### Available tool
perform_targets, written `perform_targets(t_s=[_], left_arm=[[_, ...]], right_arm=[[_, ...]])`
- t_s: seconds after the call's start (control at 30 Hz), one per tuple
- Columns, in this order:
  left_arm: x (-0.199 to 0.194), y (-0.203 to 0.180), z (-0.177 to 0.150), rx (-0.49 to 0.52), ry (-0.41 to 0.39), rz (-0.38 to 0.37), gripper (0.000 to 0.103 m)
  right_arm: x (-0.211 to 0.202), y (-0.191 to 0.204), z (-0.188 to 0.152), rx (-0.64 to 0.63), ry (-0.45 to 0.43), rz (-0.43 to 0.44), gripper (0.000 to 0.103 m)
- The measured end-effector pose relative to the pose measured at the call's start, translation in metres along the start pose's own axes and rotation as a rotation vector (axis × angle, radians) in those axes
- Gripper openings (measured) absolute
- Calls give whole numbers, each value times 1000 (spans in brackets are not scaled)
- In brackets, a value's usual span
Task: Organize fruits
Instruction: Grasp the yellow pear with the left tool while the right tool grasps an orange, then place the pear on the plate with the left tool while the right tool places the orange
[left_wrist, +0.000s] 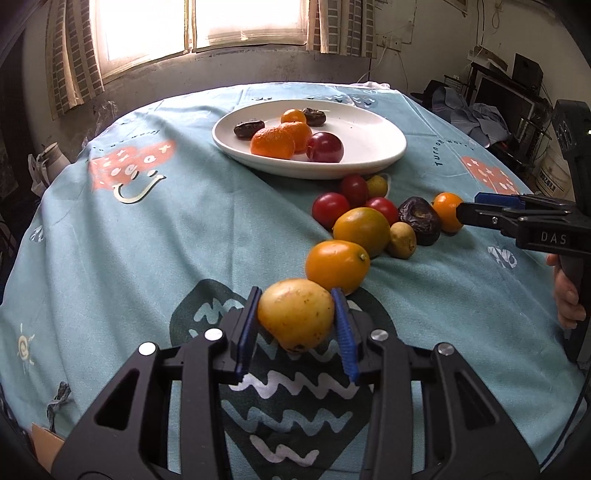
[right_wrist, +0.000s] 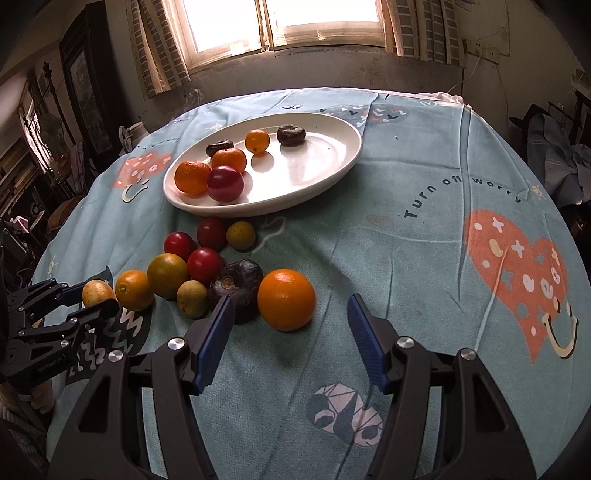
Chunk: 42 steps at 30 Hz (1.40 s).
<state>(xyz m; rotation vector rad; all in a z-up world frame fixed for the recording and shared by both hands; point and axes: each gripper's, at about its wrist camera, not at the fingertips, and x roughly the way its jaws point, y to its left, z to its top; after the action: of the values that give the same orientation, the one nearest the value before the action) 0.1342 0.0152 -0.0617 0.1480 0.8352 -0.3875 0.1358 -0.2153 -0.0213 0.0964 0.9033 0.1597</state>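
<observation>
left wrist view: the left gripper (left_wrist: 297, 325) sits low and near over the patterned tablecloth (left_wrist: 147, 240), its two blue-padded fingers (left_wrist: 245, 325) pressed against either side of a yellow speckled fruit (left_wrist: 295, 314), which it holds just off the near end of the loose pile. touching that fruit on the far right is an orange kumquat-like fruit (left_wrist: 337, 265), then a greenish-orange round fruit (left_wrist: 362, 230). farther along lie red cherry tomatoes (left_wrist: 330, 209), a small olive-green fruit (left_wrist: 402, 240) and a wrinkled dark date (left_wrist: 421, 219). the right gripper (left_wrist: 461, 216) reaches in level from the right edge, its tips at a small orange (left_wrist: 446, 210); from here i cannot tell how wide it stands. a bare hand (left_wrist: 567, 295) grips its handle at the right edge. the white plate (left_wrist: 369, 147) sits far, carrying two mandarins, a red plum (left_wrist: 325, 147), a small orange fruit and two dates.

right wrist view: the right gripper (right_wrist: 290, 332) hangs above the cloth with its tongs spread wide, holding nothing. the small orange (right_wrist: 286, 299) lies between and just beyond the fingers, nearer the left one, touching neither. the wrinkled dark date (right_wrist: 238, 288) sits just left of it, partly behind the left finger. the left gripper (right_wrist: 92, 299) shows at the left edge, clamped on the yellow speckled fruit (right_wrist: 96, 292). the white plate (right_wrist: 332, 162) lies far and left of centre.
</observation>
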Motion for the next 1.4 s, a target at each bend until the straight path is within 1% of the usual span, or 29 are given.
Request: perform_targets(t_s=[0.17,0.2,0.23,0.3,0.53,0.57,0.63,0.87,1.07,1.2,1.3,1.4], left_arm=[[0,0,1,-3,-3,3,39],[0,0,1,-3,-3,2,39],[0,1,1,-3,-2,1,39],[0,1,0,-5,1,0,39],[4,2,0,-10,19,-5,39],[5,2,0,-11,25,-6,39],[8,4,0,-19,37,-10,39],[10,6,-1,-34,43,-20,39],[6,7,2,-32,6,5,39],[-1,7,21,-29,-41,32,39],[1,11,52,-37,-60,43,39],[10,16,89,-55,-76,51,39]], right_arm=[[7,-2,-1,7,19,2,64],[8,-3,-1,13,20,8,61],[8,-4,-1,19,23,19,56],[10,-6,-1,31,30,38,51],[17,-10,0,54,42,58,49],[18,-10,0,56,43,60,48],[19,-10,0,60,43,86,39],[17,-10,1,58,38,85,37],[4,-14,4,74,-12,79,37],[-2,-23,9,113,-34,85,37],[-10,-27,22,130,-62,94,37],[-12,-27,46,117,-82,70,37]])
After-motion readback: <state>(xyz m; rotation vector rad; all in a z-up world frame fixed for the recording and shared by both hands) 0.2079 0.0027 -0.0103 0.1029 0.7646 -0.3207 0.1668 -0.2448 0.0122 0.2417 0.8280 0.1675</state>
